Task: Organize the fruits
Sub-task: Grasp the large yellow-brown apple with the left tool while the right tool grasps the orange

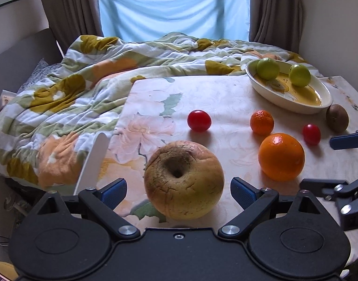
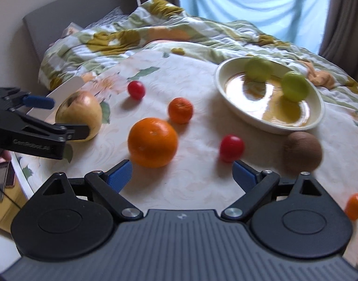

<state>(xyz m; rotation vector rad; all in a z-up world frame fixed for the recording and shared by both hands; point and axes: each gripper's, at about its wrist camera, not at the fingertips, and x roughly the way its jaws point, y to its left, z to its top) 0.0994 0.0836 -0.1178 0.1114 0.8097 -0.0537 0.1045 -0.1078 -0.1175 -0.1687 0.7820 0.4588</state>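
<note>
Yellow apple (image 1: 184,179) first, fruit still loose on the table (image 1: 221,93).
My left claw (image 1: 179,193) is spread wide with the apple between its blue pads, not yet pinched, likely lined up for a grasp. Rightward sit a tomato (image 1: 199,120), a mandarin (image 1: 262,121) and an orange (image 1: 281,156). My right claw (image 2: 182,174) gapes empty over bare cloth beside that orange. Farthest right, the dish (image 1: 303,107) holds two green fruits, so it's probably where everything goes.

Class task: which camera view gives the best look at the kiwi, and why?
The right wrist view: the kiwi shows whole beside the dish, though slightly blurred. In the left wrist view it sits small near the right edge.
</note>
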